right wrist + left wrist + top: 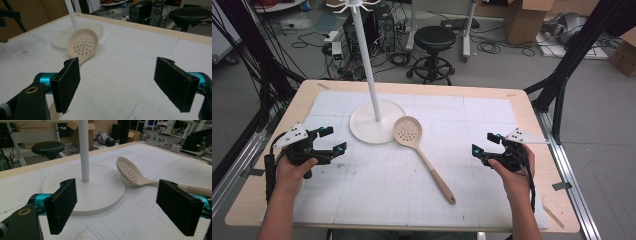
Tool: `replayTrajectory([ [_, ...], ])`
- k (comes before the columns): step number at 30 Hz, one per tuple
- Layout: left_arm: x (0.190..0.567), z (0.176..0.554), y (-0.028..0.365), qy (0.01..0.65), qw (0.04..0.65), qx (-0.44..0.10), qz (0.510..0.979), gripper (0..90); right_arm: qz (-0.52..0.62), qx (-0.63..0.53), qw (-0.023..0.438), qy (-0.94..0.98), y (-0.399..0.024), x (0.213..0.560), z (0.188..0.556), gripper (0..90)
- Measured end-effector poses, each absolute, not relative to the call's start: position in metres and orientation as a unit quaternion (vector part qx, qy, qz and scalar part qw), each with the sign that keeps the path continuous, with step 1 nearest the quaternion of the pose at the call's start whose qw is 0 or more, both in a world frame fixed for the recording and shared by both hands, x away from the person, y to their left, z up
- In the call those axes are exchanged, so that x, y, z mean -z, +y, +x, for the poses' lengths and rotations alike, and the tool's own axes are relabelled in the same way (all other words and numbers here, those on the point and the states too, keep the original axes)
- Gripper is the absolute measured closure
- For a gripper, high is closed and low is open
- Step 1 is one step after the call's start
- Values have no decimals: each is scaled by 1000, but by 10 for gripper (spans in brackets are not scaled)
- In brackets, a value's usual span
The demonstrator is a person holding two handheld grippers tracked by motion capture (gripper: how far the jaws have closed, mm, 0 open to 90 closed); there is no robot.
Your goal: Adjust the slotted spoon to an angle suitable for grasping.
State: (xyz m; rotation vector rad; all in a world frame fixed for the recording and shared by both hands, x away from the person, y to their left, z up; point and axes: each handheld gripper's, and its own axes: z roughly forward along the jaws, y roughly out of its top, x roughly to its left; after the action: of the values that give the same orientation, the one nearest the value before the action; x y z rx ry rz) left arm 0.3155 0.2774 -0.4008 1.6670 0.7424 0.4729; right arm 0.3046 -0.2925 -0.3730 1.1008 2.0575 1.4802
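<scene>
A beige slotted spoon (pixel 422 152) lies on the white grid mat, its perforated bowl resting against the round base of a white pole stand (pixel 376 122), its handle running toward the near right. The spoon (pixel 130 173) and the stand (pixel 85 185) lie ahead of the left gripper's jaws; the spoon's bowl (pixel 83 45) lies beyond the right gripper's left jaw. My left gripper (pixel 333 140) hovers at the mat's left, open and holding nothing. My right gripper (pixel 484 143) hovers at the mat's right, open, with nothing between its jaws.
The white mat (pixel 362 190) covers most of the wooden table (pixel 552 200). The stand's tall pole (pixel 364 55) rises from its base at the middle back. Behind the table are a black stool (pixel 434 40), cables and cardboard boxes (pixel 524 20) on the floor.
</scene>
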Motion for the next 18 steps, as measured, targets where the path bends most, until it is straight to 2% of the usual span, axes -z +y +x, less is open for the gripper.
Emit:
replayTrajectory([
  [18, 403, 316, 274, 324, 586, -202, 714, 180, 386, -517, 183, 742, -281, 372, 304, 204],
])
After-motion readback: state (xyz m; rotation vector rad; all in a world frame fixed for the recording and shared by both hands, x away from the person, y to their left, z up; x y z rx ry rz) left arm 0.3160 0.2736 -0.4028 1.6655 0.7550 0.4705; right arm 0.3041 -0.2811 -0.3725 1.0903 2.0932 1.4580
